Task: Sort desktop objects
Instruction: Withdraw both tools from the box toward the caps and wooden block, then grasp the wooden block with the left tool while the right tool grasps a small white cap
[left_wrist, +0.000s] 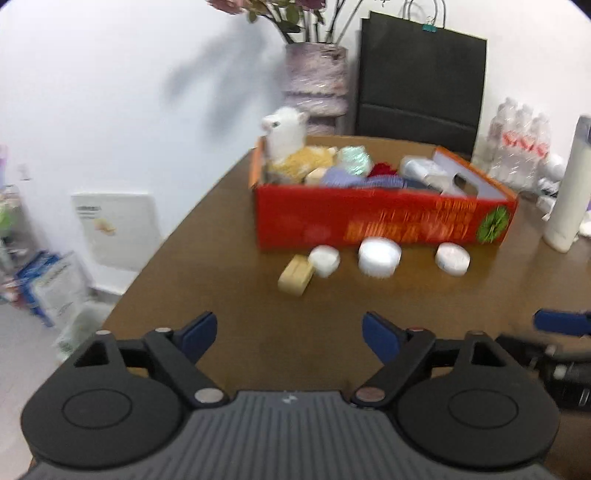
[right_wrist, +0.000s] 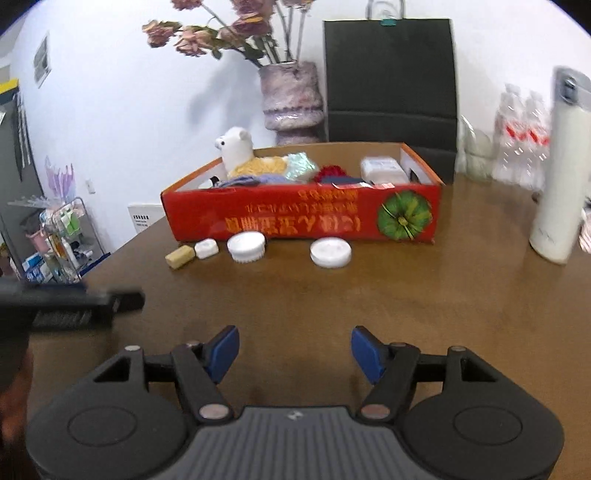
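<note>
- My left gripper (left_wrist: 290, 334) hovers over the brown counter (left_wrist: 229, 295); its blue-padded fingers (left_wrist: 199, 332) are spread wide and hold nothing.
- My right gripper (right_wrist: 294, 349) hovers over the same counter (right_wrist: 406, 302); its fingers (right_wrist: 225, 349) are likewise spread wide and hold nothing.
- Red cardboard box (right_wrist: 303, 218), open-topped, on the counter well ahead of both grippers, with yellow lettering and a green pumpkin print on its near wall.
- Inside the box: a white plush alpaca (right_wrist: 236, 146) upright at the left end, beside yellow, lilac and pale green soft items, something red, and a white packet (right_wrist: 382, 168) near the right end.
- On the counter just before the box's near wall, left to right in the right wrist view: a tan block (right_wrist: 180, 256), a small white container (right_wrist: 206, 248) just beside it, a white ribbed round lid (right_wrist: 246, 246), and a flatter white round lid (right_wrist: 330, 252) set apart to the right.
- Tall white flask (right_wrist: 559, 177) upright at the counter's right.
- Behind the box: a mottled vase (right_wrist: 290, 99) of faded roses, a black paper bag (right_wrist: 389, 77), and a wrapped pack of water bottles (right_wrist: 521, 136).
</note>
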